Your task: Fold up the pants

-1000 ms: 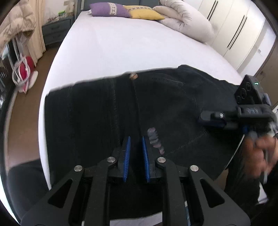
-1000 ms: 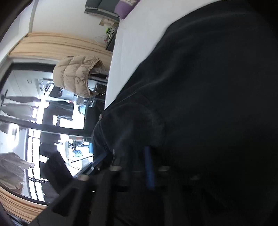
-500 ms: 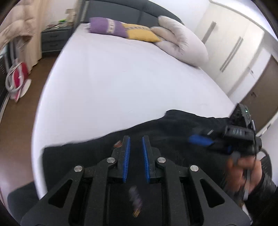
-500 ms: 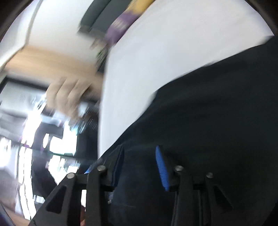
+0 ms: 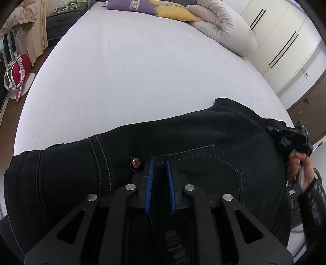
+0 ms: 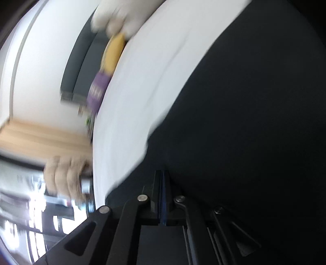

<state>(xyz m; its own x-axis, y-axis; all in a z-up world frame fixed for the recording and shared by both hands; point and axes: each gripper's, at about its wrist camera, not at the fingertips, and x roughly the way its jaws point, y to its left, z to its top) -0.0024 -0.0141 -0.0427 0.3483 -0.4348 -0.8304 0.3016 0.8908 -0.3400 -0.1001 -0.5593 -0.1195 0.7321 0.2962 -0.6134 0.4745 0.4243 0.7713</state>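
Observation:
Black jeans (image 5: 203, 142) lie across the near end of a white bed (image 5: 132, 71), back pocket and a metal rivet (image 5: 135, 162) facing up. My left gripper (image 5: 159, 163) sits at the waistband by the rivet with a narrow gap between its blue pads (image 5: 148, 183) and dark fabric between them. My right gripper (image 5: 289, 136) shows at the jeans' right edge, held by a hand. In the blurred, rolled right wrist view its jaws (image 6: 164, 177) are pressed together at the edge of the jeans (image 6: 244, 122).
Purple (image 5: 130, 5) and yellow (image 5: 175, 14) pillows and a rolled white duvet (image 5: 226, 28) lie at the head of the bed. White wardrobes (image 5: 285, 40) stand at right. A nightstand (image 5: 61, 22) and a red bag (image 5: 18, 67) are at left on the floor.
The jeans have been turned over onto themselves: the back pocket faces up now. My left gripper swung up and came back down at the waistband. My right gripper closed at the jeans' edge.

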